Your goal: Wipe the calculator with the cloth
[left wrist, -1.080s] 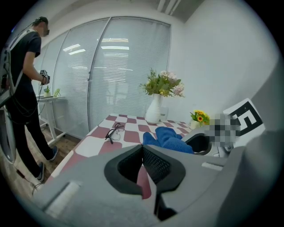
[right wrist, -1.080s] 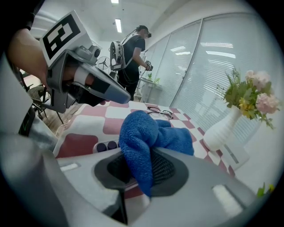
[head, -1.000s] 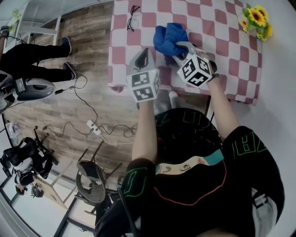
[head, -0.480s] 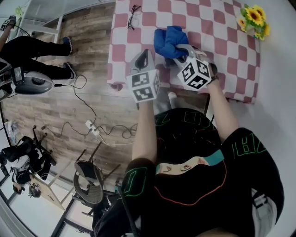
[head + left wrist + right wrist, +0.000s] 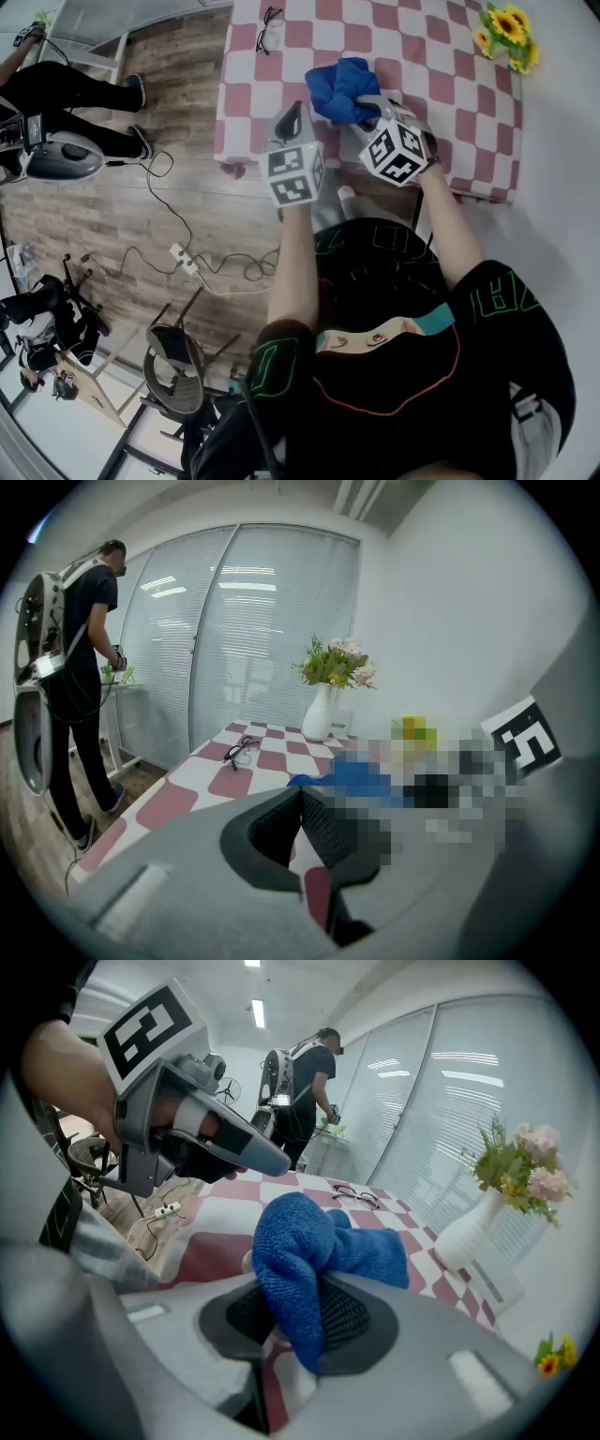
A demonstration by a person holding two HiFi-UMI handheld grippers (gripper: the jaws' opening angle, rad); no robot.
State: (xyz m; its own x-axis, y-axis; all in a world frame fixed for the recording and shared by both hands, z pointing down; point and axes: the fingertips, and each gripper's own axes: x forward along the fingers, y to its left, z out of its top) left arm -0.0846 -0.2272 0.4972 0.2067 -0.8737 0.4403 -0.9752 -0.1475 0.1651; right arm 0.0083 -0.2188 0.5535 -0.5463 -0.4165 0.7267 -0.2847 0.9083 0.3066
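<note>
Now both forearms reach forward from the body, side by side, over the near edge of the checked table (image 5: 441,56). R gripper (image 5: 362,101) is clamped on the blue cloth (image 5: 337,82); the cloth is bunched between its jaws and spills out in front of them, over the table top. L gripper (image 5: 292,112) is held just beside the cloth on its left, jaws together w/ nothing between. Calculator cannot be made out. Glasses (image 5: 269,33) lie near the table's left edge, sunflowers (image 5: 507,33) at its far right corner.

Item: blue pile cloth (image 5: 314,1241), fuzzy, matt; checked red-and-white counter cover (image 5: 450,56), smooth; plank floor (image 5: 178,75), matt wood grain.
</note>
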